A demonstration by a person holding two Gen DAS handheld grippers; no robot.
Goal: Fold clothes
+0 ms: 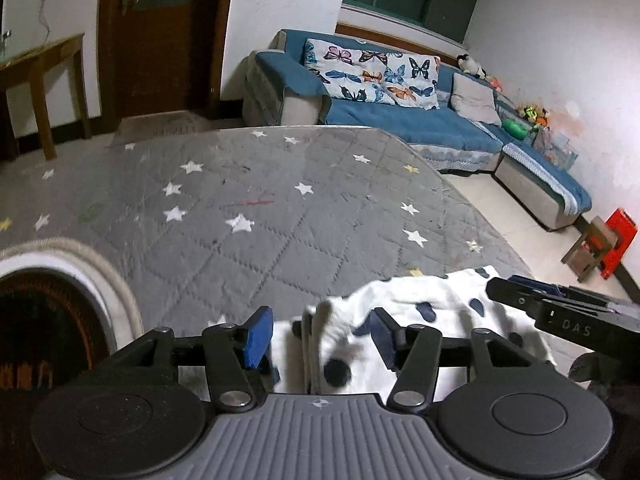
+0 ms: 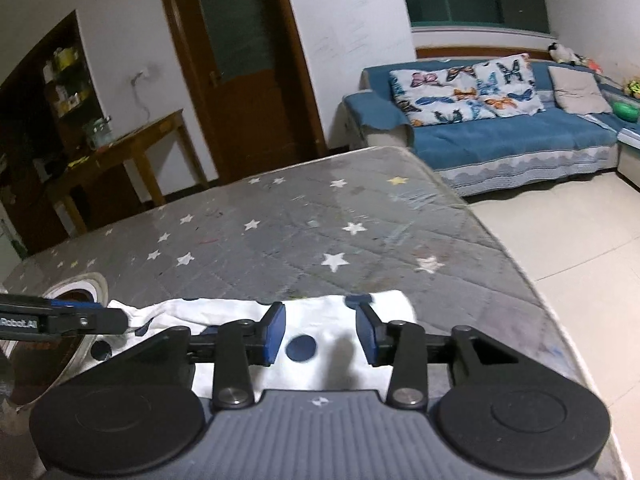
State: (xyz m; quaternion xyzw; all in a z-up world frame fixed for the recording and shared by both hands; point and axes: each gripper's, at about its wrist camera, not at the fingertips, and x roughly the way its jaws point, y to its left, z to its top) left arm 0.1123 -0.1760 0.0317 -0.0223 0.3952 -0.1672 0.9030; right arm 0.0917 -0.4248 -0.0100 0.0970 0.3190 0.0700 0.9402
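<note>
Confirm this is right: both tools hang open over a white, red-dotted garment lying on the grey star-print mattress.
Wrong only in the colour: the garment has dark blue dots, not red, as the right wrist view shows. The left tool and right tool do hang open over it on the mattress.

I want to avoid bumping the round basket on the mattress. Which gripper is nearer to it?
Left. The left gripper hovers over the garment beside the basket; the right gripper works farther along the garment, away from it.

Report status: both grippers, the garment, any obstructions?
Left gripper open, right gripper open, fingers straddling cloth, not pinching. White dotted garment bunched on the grey star mattress. Round basket sits left; nothing blocking.
</note>
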